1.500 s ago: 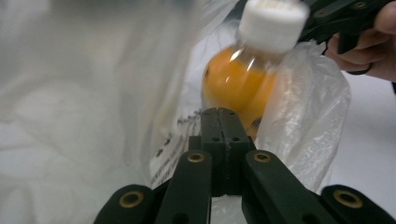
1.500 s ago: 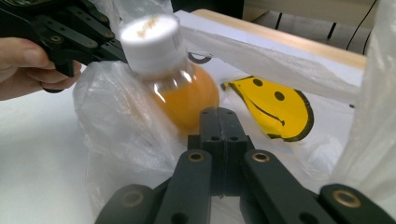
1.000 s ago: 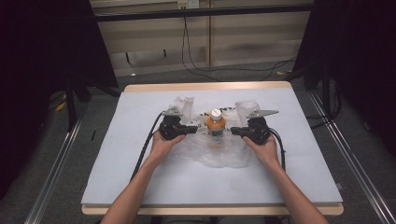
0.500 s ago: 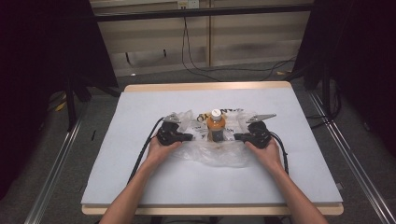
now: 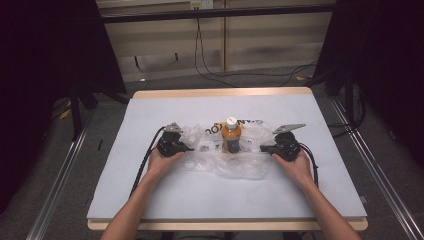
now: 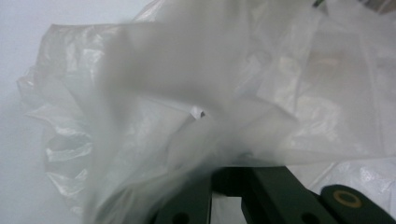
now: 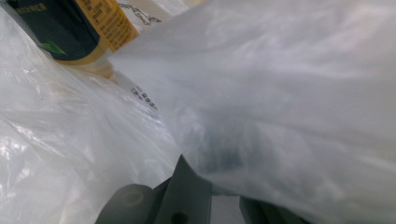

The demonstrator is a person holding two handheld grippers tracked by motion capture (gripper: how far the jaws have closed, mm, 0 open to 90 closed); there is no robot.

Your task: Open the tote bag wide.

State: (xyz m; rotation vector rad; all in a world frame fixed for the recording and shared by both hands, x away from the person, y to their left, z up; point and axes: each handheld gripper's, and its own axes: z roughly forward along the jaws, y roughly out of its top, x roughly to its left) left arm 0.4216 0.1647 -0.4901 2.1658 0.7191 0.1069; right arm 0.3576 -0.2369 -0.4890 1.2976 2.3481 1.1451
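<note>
An orange drink bottle (image 5: 231, 136) with a white cap stands upright mid-table inside a crumpled clear plastic bag (image 5: 230, 167). My left gripper (image 5: 189, 148) is shut on the bag's left edge, and my right gripper (image 5: 263, 148) is shut on its right edge. In the left gripper view, blurred bag film (image 6: 154, 93) drapes over my left gripper (image 6: 229, 179) and hides its tips. In the right gripper view, bag film (image 7: 280, 93) covers my right gripper (image 7: 219, 186), and the bottle's yellow and black label (image 7: 70, 28) shows at the upper left.
The white table top (image 5: 150, 200) has a wooden rim. Black cables trail from both grippers toward the near edge. Metal rails run along the floor at both sides, and dark curtains stand left and right.
Both hands have moved apart and a little lower, toward the near edge. The bag has been stretched wider and sits flatter around the bottle. The bottle has kept its place.
</note>
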